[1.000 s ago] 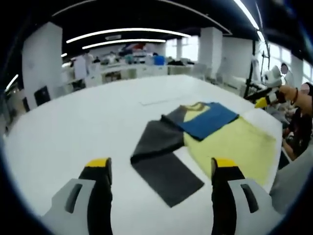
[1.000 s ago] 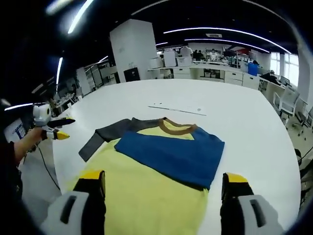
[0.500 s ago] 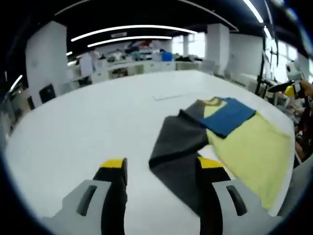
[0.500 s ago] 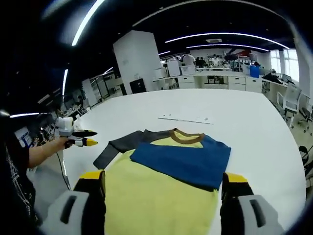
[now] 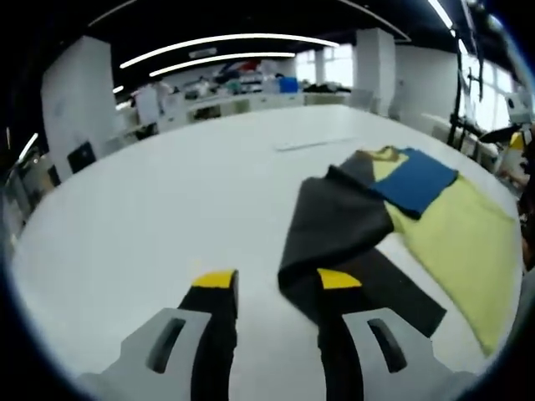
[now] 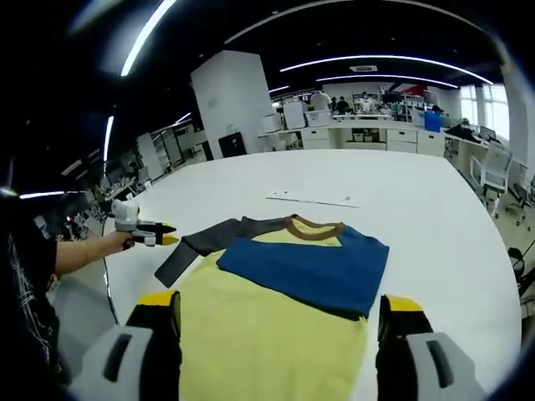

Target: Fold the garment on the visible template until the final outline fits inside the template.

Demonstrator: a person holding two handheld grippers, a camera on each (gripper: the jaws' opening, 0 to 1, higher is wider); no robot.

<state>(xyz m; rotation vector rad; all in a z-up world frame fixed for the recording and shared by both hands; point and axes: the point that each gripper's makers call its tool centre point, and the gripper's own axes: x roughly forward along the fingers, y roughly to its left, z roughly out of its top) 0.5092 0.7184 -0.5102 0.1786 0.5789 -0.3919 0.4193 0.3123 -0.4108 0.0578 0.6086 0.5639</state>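
On the white worktop (image 5: 125,217), in the left gripper view, the left gripper (image 5: 269,288) sits low, jaws part-open around the grey sleeve (image 5: 334,242) edge of one shirt (image 5: 451,230). Right gripper view: the right gripper (image 6: 280,311) hovers wide open over the shirt's yellow body; blue sleeve (image 6: 309,267) folded across; a hand (image 6: 104,244) holds the left gripper beside the grey sleeve.

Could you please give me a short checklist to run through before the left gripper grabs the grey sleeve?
1. Left gripper open: ok, its jaws stand apart.
2. Left gripper lined up on the grey sleeve: ok, sleeve edge lies by the jaw tips.
3. Sleeve gripped: not ok, nothing between the jaws yet.
4. Blue sleeve folded across the yellow body: ok.
5. Right gripper free: ok, open and empty over the garment.
6. Template outline on the table: cannot tell.
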